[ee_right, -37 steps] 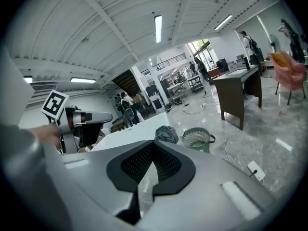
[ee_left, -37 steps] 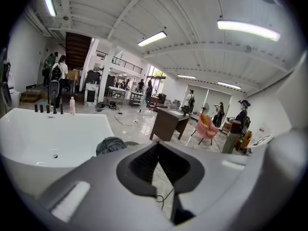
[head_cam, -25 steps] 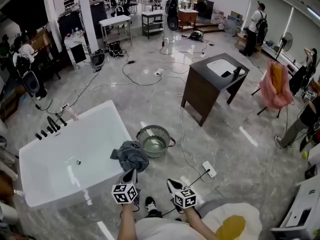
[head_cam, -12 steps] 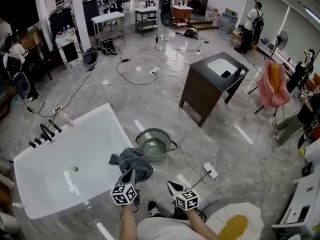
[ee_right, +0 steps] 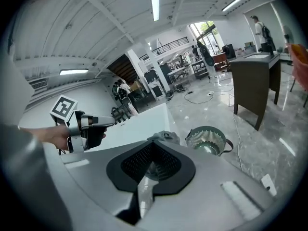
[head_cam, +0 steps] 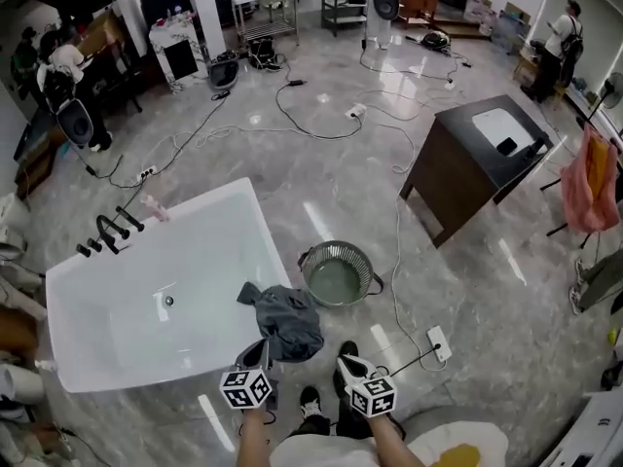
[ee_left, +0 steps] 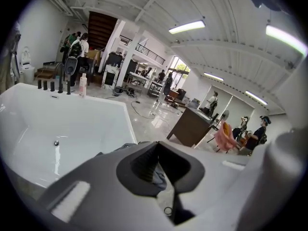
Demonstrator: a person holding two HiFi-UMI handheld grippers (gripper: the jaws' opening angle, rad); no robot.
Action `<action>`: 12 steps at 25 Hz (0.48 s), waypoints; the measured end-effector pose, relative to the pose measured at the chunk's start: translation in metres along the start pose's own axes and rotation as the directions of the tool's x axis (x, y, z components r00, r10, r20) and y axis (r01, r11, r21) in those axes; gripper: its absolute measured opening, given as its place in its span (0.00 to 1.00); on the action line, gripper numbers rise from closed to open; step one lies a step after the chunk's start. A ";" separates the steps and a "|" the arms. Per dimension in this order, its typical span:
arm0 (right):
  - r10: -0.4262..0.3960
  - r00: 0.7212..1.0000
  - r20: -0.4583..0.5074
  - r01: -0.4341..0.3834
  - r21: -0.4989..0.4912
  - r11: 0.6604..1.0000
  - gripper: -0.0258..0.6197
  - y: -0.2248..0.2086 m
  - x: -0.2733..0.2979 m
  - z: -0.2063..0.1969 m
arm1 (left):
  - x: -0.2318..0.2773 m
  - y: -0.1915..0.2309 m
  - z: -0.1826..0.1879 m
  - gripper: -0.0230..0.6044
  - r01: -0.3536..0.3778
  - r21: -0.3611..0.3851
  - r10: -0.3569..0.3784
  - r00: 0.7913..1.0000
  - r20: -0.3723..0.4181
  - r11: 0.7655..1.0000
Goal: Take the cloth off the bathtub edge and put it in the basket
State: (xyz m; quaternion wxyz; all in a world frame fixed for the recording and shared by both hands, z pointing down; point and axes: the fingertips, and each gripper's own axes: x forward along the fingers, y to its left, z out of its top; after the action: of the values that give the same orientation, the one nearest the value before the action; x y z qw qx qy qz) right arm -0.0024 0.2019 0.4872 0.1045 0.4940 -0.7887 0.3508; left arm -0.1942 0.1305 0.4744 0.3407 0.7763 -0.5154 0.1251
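Listing from the jaws outward.

Left gripper (head_cam: 260, 347): jaws closed together, nothing clamped between them. Its own view shows a patch of grey-blue fabric through the gap behind the shut tips. In the head view the tips sit at the near lower edge of the cloth (head_cam: 287, 321); contact cannot be confirmed.

Right gripper (head_cam: 343, 361): jaws closed together, empty. Its tips sit just right of the cloth's lower edge and apart from it, over the floor, beside a dark shoe (head_cam: 348, 349). In the right gripper view the cloth shows just above the shut tips, with the left gripper off to the left.

Cloth: dark grey-blue, crumpled, draped over the near right corner of the bathtub (head_cam: 117, 309). Part lies on the rim and part hangs down the outer side. It is ahead of both grippers, closer to the left one.

Basket (head_cam: 366, 266): round, green-grey, slotted wall, dark handles. It stands on the floor just right of the bathtub corner, beyond the cloth, not touching it. Nothing can be made out inside.

Bathtub: white, rectangular. Black taps (head_cam: 109, 233) and a pink bottle (head_cam: 154, 207) stand on the far left rim.

Surroundings: grey marble floor (head_cam: 321, 178) crossed by cables; white power strip (head_cam: 438, 342) right of the basket; dark cabinet (head_cam: 467, 168) with a white inset basin farther right.
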 end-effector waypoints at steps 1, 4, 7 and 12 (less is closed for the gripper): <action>0.015 1.000 -0.011 -0.015 0.003 1.000 0.04 -0.006 0.010 0.004 | 0.007 0.002 0.000 0.13 -0.021 -0.007 0.021 1.000 -0.009 1.000; 0.064 0.997 -0.045 -0.062 0.034 0.998 0.04 -0.025 0.036 0.011 | 0.034 0.007 0.002 0.13 -0.066 -0.081 0.067 0.998 0.005 0.995; 0.126 0.990 -0.061 -0.122 0.060 0.991 0.04 -0.034 0.064 0.016 | 0.059 0.017 0.015 0.13 -0.096 -0.157 0.107 0.992 0.061 0.983; 0.273 0.952 -0.142 -0.259 0.110 0.960 0.04 -0.023 0.098 0.023 | 0.075 0.035 0.008 0.13 -0.184 -0.196 0.194 0.981 0.031 0.963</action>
State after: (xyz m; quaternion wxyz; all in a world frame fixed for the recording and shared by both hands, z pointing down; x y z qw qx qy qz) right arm -0.0268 0.1115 0.5313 0.0950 0.3585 -0.8208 0.4345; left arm -0.1935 0.0636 0.5236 0.3876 0.6901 -0.6050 0.0872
